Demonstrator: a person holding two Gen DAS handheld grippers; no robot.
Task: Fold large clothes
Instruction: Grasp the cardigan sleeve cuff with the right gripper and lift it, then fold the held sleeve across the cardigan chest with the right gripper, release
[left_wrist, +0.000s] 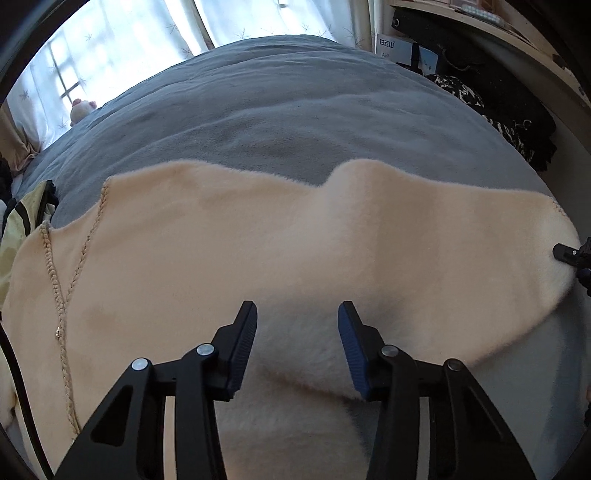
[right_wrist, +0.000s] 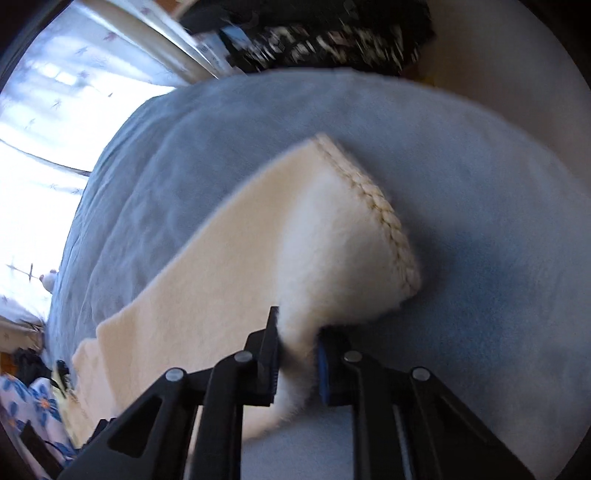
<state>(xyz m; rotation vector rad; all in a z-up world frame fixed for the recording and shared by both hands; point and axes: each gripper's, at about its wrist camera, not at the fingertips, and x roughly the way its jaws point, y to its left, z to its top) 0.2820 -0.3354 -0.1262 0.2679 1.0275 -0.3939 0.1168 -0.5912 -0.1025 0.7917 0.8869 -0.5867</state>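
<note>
Soft grey bed holds a fluffy cream garment, spread flat. Right gripper pinches its near edge. Left gripper sits half open over it, maybe not touching. Next, both must grab and lift to fold.

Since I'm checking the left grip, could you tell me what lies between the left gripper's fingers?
Cream fleece garment fills the gap of the left gripper, shown in the left wrist view.

A grey-blue bedspread fills the middle, sheer curtains glow at eleven o'clock, and dark patterned cloth is heaped at two o'clock.
</note>
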